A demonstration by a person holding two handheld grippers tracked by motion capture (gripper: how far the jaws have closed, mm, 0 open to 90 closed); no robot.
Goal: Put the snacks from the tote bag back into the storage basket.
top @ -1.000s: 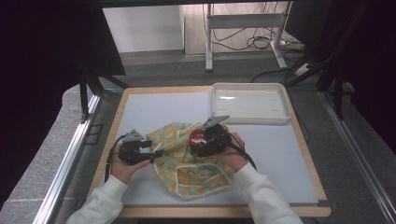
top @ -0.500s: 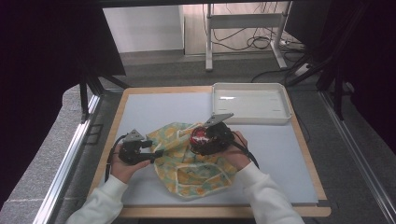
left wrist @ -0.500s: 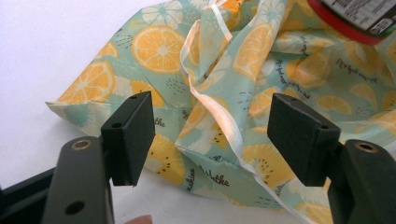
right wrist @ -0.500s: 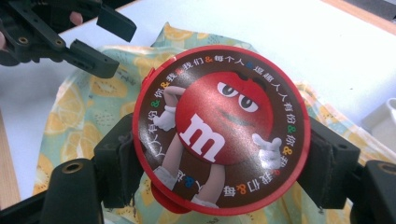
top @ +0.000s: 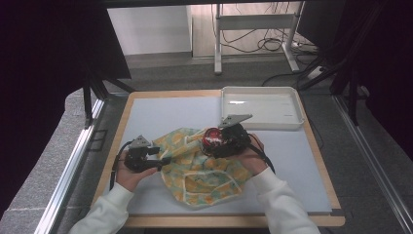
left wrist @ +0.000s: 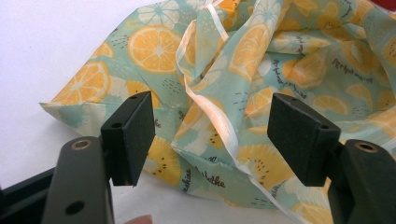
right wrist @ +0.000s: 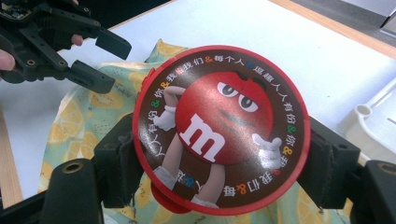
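Nothing shifted over last second: both hands steady. Right gripper (right wrist: 219,163) clamps round red candy tin (right wrist: 219,126) between pads, held above lemon-print drawstring bag (top: 204,168). Left gripper (left wrist: 210,135) jaws apart, bag's edge lying between fingers, ungripped. Judgement: pause before opening bag mouth for tin.

My work table in a dim room

I look down on a wood-edged table (top: 229,222) with a pale blue-grey top, a white tray (top: 260,107) at its far right corner. Grey carpet (top: 48,170) surrounds it, dark curtains (top: 44,53) hang on both sides, and beyond stand a white wall (top: 146,27), a metal stand (top: 253,22) and loose cables (top: 265,44).
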